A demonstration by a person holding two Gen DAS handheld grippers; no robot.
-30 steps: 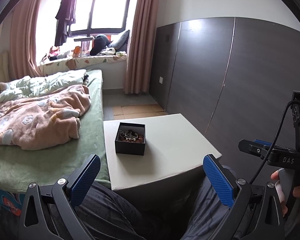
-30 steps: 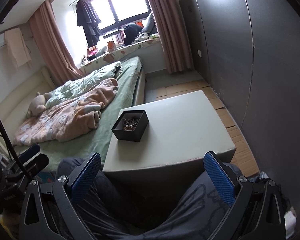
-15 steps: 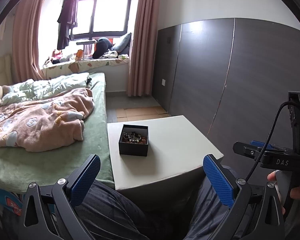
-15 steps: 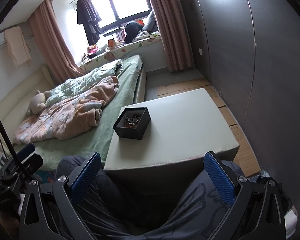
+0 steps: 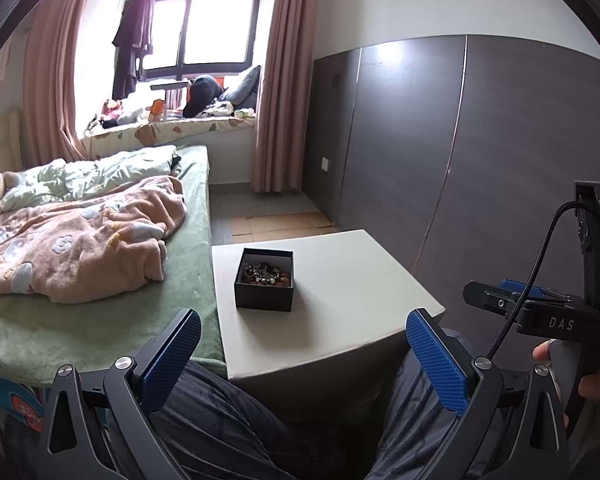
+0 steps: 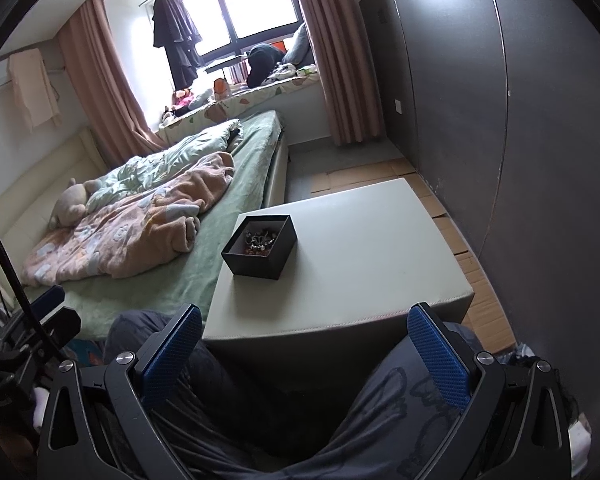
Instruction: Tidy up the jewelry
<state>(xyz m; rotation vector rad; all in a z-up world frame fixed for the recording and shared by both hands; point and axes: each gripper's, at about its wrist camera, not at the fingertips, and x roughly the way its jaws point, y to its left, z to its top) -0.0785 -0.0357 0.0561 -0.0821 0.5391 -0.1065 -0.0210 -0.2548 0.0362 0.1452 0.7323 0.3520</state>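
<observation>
A small open black box holding a tangle of jewelry sits on a pale square table, near its left edge. It also shows in the right wrist view, with the jewelry inside. My left gripper is open and empty, held low over the person's lap, short of the table's near edge. My right gripper is open and empty, likewise low and in front of the table. The right gripper's body shows at the right of the left wrist view.
A bed with a green sheet and pink blanket stands against the table's left side. A dark panelled wall runs along the right. Cardboard sheets lie on the floor beyond the table. The person's legs are below both grippers.
The left wrist view has shifted a little, so the box and table sit slightly further right and higher. The right wrist view has risen slightly. Both grippers stay open and empty.
</observation>
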